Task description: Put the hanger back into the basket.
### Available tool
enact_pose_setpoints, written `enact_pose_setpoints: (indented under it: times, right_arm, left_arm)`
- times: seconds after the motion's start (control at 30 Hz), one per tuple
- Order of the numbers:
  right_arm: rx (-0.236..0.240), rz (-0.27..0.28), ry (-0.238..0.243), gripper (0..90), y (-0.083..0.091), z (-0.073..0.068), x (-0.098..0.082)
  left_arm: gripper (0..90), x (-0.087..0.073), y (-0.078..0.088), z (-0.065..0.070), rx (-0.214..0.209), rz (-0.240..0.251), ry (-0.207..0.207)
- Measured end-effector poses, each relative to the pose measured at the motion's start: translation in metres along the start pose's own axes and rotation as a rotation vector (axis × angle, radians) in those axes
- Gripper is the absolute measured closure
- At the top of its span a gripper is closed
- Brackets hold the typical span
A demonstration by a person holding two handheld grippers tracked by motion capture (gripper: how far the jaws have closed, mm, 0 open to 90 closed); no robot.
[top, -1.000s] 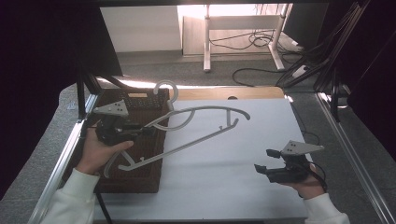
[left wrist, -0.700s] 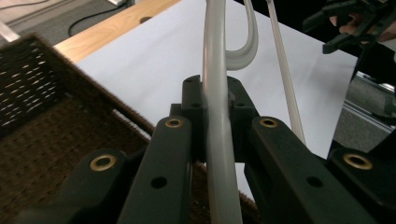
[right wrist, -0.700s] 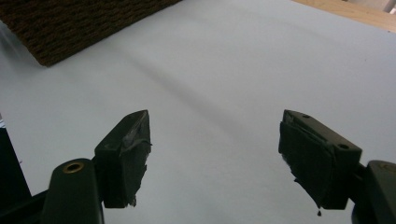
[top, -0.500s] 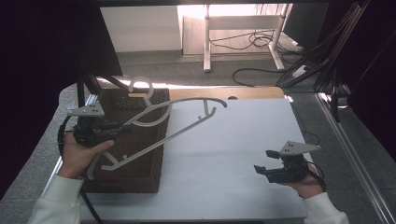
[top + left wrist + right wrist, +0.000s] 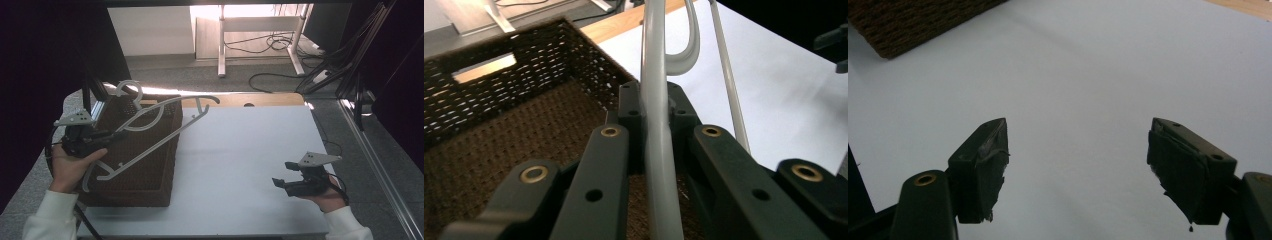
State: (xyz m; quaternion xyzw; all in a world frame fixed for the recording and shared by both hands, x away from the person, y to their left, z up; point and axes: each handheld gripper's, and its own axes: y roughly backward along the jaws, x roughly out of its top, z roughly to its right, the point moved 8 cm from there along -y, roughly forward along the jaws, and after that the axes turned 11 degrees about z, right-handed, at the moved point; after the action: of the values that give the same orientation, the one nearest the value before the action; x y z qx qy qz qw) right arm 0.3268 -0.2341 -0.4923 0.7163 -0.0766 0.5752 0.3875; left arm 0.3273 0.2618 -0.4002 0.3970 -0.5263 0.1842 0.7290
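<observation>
- Since a second ago the left gripper (image 5: pixel 107 136) has carried the white plastic hanger (image 5: pixel 165 122) toward the table's left edge, so it now hangs mostly over the brown wicker basket (image 5: pixel 150 175) at the table's left side; the right gripper (image 5: pixel 280 183) sits where it was, near the front right corner.
- Left tongs are pinching the hanger's arm (image 5: pixel 656 150) tight, with the bar running straight up between them in the left gripper view.
- Right tongs are spread wide with nothing between them, just hovering over the white tabletop (image 5: pixel 1088 75).
- Biggest risk imo: the hanger is way longer than the basket looks wide. Its far end (image 5: pixel 215 99) pokes out past the basket's far right corner, so lowering it as is could catch it on the rim (image 5: pixel 172 135) and tip or shove the basket.
- It's also held off-centre, so the long end could swing or twist in the pinch.
- The hook (image 5: pixel 127 90) near the far rim could snag the weave too.
</observation>
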Motion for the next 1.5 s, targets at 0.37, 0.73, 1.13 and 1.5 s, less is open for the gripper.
enact_pose_setpoints:
  times: [0.37, 0.73, 1.13, 1.5]
  right_arm:
    - [-0.001, -0.007, 0.004, 25.0, -0.001, 0.0, -0.002]
    - [-0.008, -0.005, 0.013, 25.0, -0.001, 0.0, -0.001]
    - [-0.008, -0.012, 0.013, 24.9, -0.002, 0.001, -0.003]
    - [-0.022, 0.001, 0.014, 24.9, -0.001, 0.002, -0.003]
  left_arm:
    - [82.3, -0.005, 0.008, -0.015, 0.056, 0.01, 0.019]
    - [82.3, -0.013, 0.013, -0.03, 0.097, 0.015, 0.048]
    - [82.3, -0.027, 0.016, -0.06, 0.179, 0.028, 0.094]
    - [82.3, -0.043, 0.017, -0.077, 0.207, 0.022, 0.116]
